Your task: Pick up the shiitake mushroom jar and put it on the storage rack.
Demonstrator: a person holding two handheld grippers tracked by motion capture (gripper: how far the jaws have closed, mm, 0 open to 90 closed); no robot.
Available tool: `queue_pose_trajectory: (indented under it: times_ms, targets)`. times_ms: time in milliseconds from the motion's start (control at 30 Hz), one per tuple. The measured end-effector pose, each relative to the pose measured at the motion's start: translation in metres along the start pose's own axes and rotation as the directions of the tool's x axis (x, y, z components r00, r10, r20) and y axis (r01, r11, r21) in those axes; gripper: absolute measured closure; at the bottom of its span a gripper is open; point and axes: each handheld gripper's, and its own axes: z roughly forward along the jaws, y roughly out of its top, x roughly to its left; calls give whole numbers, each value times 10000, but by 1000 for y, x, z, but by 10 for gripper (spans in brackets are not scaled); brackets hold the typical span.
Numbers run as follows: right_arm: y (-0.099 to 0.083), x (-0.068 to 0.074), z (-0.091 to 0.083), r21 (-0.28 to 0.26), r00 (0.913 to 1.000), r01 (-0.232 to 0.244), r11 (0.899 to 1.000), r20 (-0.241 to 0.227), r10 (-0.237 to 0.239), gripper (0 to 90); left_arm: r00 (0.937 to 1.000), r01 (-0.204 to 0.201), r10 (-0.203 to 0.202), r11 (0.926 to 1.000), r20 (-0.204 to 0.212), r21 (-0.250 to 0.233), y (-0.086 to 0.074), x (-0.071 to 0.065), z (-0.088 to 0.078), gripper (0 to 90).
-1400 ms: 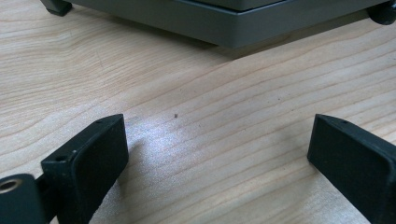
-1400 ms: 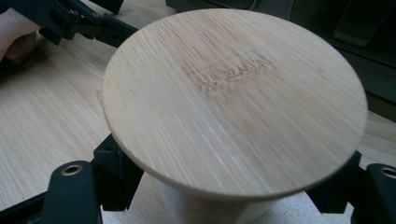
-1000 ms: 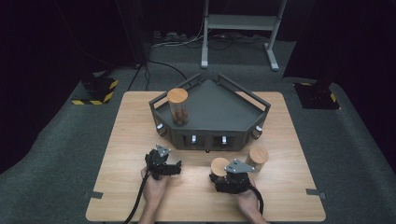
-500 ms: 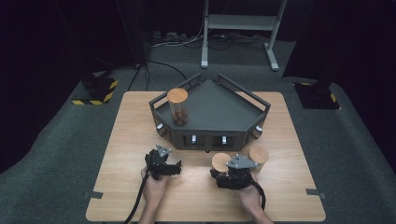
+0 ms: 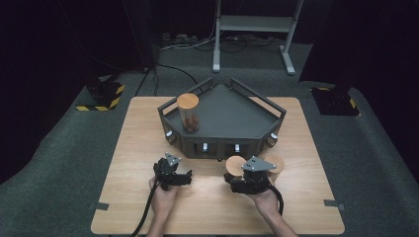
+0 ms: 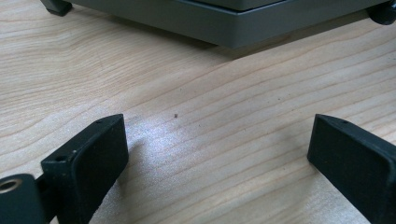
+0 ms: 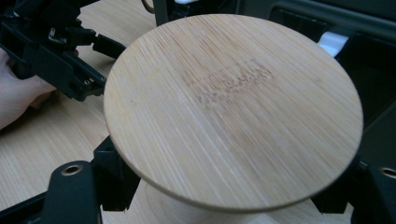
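While lifting: my right gripper (image 5: 236, 174) clamps the jar (image 7: 232, 109) under its lid, for the tray (image 5: 222, 116).
Left gripper (image 6: 219, 154): open, idle.

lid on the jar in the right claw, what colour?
Light bamboo tan with fine straight grain; the lid shows best in the right gripper view.
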Motion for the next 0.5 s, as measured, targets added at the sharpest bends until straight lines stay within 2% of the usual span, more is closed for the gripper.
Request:
queue_pose_trajectory:
  times_ms: [267, 500]
  targets:
    - [11, -6, -5, -96, 9999, -119, 9999, 52, 120, 255, 10000, 0, 0, 10000, 0, 3, 0, 0, 0, 49]
    - [24, -11, -9, -165, 10000, -14, 9999, 92, 16, 255, 10000, -6, 6, 10000, 1, 4, 0, 0, 0, 49]
